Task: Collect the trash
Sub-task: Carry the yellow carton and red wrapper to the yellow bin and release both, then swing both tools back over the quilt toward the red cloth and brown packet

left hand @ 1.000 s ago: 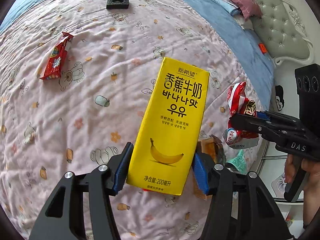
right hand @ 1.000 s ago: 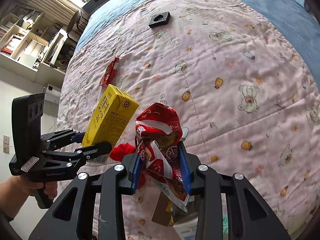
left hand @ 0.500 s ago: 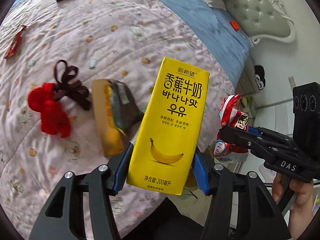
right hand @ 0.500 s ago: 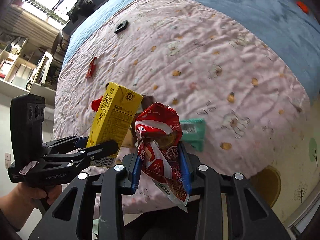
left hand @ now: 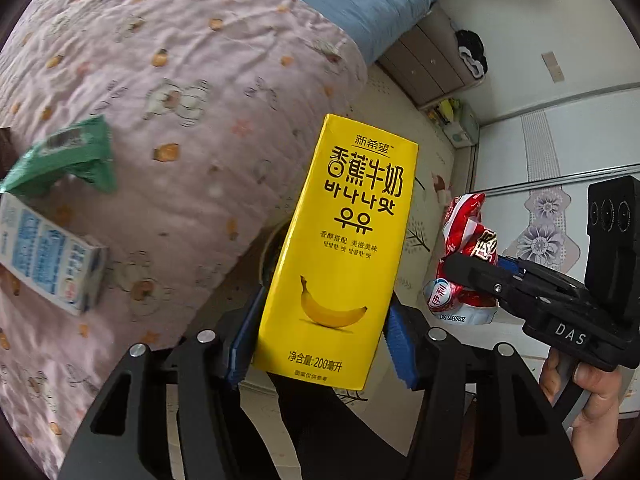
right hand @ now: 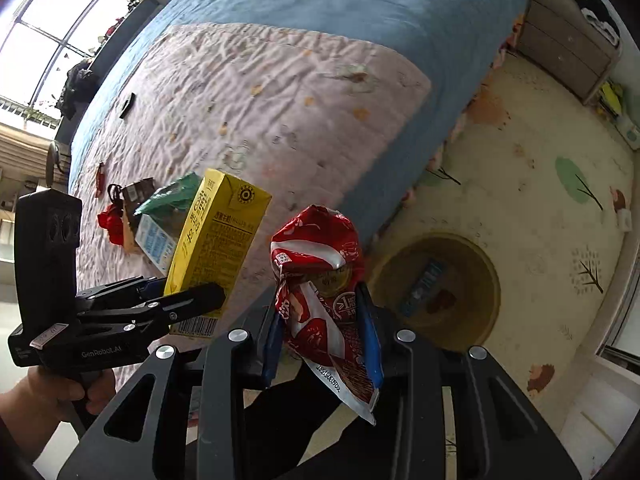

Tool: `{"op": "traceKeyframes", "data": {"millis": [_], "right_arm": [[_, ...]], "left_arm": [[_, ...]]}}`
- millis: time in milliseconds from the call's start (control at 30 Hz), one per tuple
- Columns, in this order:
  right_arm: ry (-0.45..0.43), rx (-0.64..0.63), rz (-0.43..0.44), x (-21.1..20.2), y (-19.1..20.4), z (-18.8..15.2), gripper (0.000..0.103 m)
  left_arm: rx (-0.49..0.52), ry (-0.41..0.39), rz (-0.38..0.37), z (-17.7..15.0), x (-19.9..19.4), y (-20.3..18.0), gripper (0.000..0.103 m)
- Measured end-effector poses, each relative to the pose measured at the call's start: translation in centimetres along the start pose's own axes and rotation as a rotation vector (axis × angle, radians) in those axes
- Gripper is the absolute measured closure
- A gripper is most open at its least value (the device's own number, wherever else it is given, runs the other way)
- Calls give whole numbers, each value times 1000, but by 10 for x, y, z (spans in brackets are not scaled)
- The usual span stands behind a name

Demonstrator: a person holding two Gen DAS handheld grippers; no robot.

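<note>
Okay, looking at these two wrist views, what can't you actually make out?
- Bin contents, right wrist view: one blue item shows, too blurred to identify.
- Bin, left wrist view: almost wholly hidden behind the carton.
- Wrapper print: crumpled, unreadable.
- Far red item on the bed: too small.
- Green packet: blurred.

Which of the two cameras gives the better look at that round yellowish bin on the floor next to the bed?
The right wrist view. There the round bin shows its whole rim and inside, with a blue item lying in it, just beyond the red wrapper. In the left wrist view only a dark sliver of it peeks out behind the yellow carton.
</note>
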State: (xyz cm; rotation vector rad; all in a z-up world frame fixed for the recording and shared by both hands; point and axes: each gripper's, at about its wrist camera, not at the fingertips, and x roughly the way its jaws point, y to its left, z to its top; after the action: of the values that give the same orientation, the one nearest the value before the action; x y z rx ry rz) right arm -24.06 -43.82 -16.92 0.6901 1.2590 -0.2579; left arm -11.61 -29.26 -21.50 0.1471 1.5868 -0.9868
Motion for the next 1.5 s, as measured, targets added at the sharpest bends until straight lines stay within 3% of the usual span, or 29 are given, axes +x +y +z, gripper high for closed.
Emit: {"op": "traceKeyframes", "data": {"millis": [167, 333, 433, 467, 500, 533, 833, 1167, 1500], "right_arm": [[13, 65, -8, -14, -59, -25, 70], [25, 81, 7, -19, -94, -40, 69], [34, 77, 13, -20, -106, -44, 62], [39, 76, 22, -20, -110, -45, 57], [37, 74, 25, -21, -113, -46, 56], [34, 73, 25, -22, -117, -45, 56], [35, 60, 61, -29, -131, -41, 56], [42, -58, 106, -27, -74, -15, 56], [55, -236, 170, 2, 67, 20, 56]], "left_arm": [[6, 53, -12, -8, 44, -41, 47], [7, 82, -28, -14, 72, -72, 47], [0, 96, -55, -18, 83, -83, 45], [3, 101, -50, -19, 86, -86, 42], [2, 108, -48, -20, 89, -88, 32], [-3, 110, -45, -21, 91, -90, 31], [-21, 86, 5, -30, 90, -94, 29], [-116, -49, 10, -32, 30, -56, 29], [-236, -200, 89, -44, -76, 44, 29]]}}
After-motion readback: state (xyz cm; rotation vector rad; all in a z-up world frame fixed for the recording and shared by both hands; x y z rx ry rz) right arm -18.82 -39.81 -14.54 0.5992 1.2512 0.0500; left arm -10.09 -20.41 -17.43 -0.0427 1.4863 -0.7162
